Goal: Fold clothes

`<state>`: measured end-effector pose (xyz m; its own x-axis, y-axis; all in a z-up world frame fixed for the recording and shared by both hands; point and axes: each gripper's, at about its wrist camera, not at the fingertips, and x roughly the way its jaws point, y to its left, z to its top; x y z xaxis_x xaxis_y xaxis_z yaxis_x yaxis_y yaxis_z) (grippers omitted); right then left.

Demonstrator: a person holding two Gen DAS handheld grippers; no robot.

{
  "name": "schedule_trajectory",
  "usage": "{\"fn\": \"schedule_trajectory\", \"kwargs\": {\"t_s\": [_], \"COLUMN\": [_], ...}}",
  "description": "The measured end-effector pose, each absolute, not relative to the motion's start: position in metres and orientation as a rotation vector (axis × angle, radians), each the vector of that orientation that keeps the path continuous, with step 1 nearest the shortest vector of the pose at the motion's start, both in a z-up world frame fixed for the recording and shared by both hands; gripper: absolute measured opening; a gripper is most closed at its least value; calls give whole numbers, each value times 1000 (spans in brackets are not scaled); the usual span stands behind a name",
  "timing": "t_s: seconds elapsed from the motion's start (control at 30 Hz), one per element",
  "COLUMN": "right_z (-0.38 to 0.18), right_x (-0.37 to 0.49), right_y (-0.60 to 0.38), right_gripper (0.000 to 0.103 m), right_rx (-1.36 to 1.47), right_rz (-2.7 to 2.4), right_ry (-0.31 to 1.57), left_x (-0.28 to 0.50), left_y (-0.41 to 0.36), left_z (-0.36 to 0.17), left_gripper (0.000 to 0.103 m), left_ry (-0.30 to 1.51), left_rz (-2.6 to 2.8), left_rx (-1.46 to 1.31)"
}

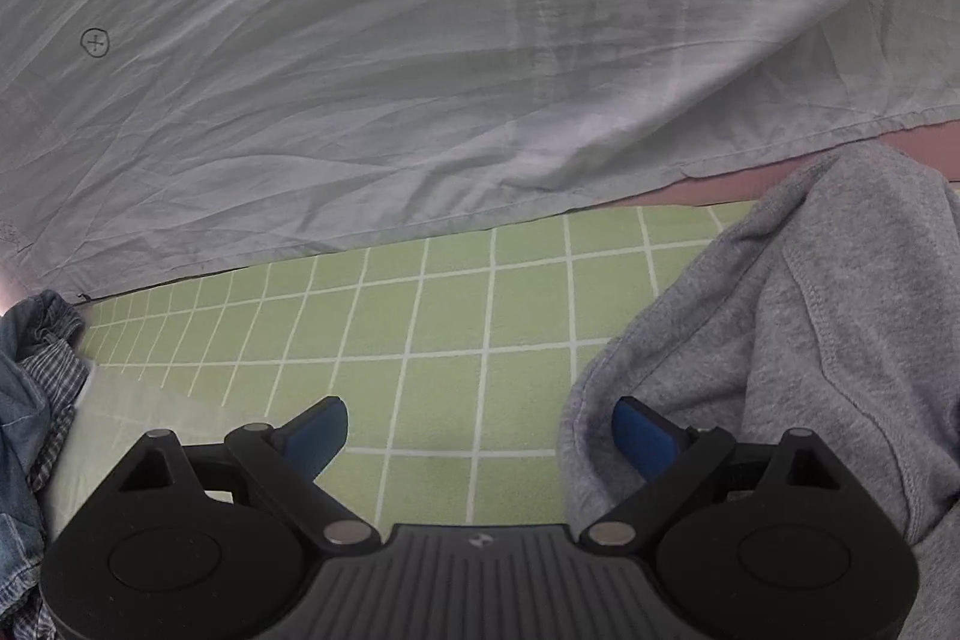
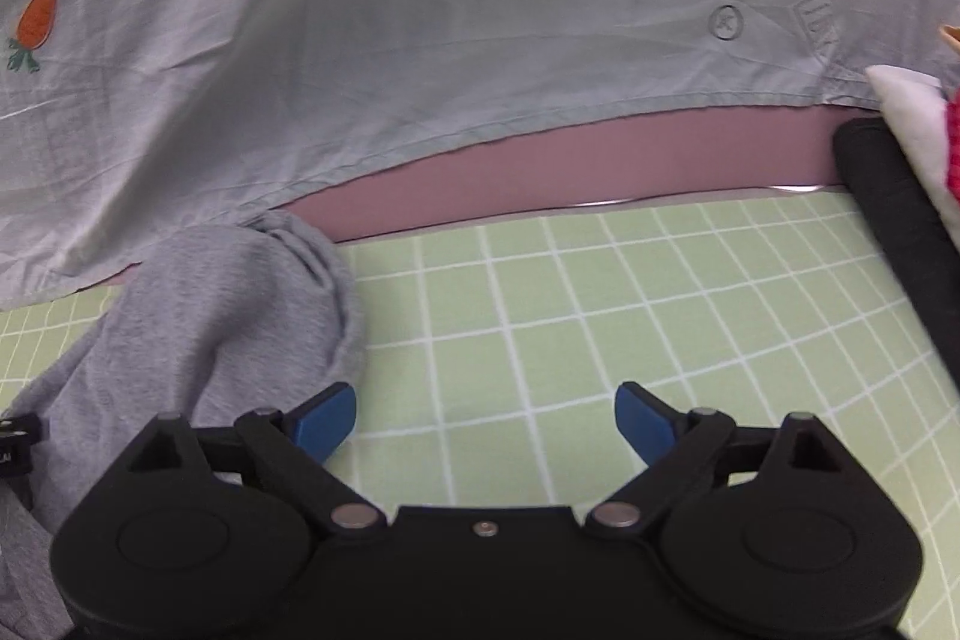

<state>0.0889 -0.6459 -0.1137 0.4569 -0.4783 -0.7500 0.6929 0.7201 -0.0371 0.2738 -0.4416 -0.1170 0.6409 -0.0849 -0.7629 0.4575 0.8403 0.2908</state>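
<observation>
A crumpled grey garment [image 1: 810,340] lies on the green checked sheet [image 1: 420,328]. In the left wrist view it fills the lower right, and its hem reaches the right blue fingertip. My left gripper [image 1: 480,436] is open and holds nothing. In the right wrist view the same grey garment [image 2: 228,316] lies at the lower left, beside the left blue fingertip. My right gripper [image 2: 486,421] is open and empty over the bare green sheet [image 2: 600,340].
A pale printed sheet [image 1: 420,70] hangs across the back in both views [image 2: 420,40], above a pink edge [image 2: 540,178]. Denim and checked clothes [image 1: 30,400] lie at the far left. A black roll [image 2: 900,232] and white and pink items [image 2: 918,130] sit at the right.
</observation>
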Motion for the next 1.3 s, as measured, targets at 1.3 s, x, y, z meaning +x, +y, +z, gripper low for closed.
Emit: {"fn": "schedule_trajectory", "kwargs": {"t_s": [1.3], "right_z": [-47], "right_x": [-79], "right_y": [-510], "right_gripper": [95], "right_rx": [-94], "right_rz": [-837], "right_ry": [652], "left_x": [89], "left_y": [-287], "left_z": [-41], "left_gripper": [97], "left_ry": [524], "left_rz": [-119], "left_rx": [374]}}
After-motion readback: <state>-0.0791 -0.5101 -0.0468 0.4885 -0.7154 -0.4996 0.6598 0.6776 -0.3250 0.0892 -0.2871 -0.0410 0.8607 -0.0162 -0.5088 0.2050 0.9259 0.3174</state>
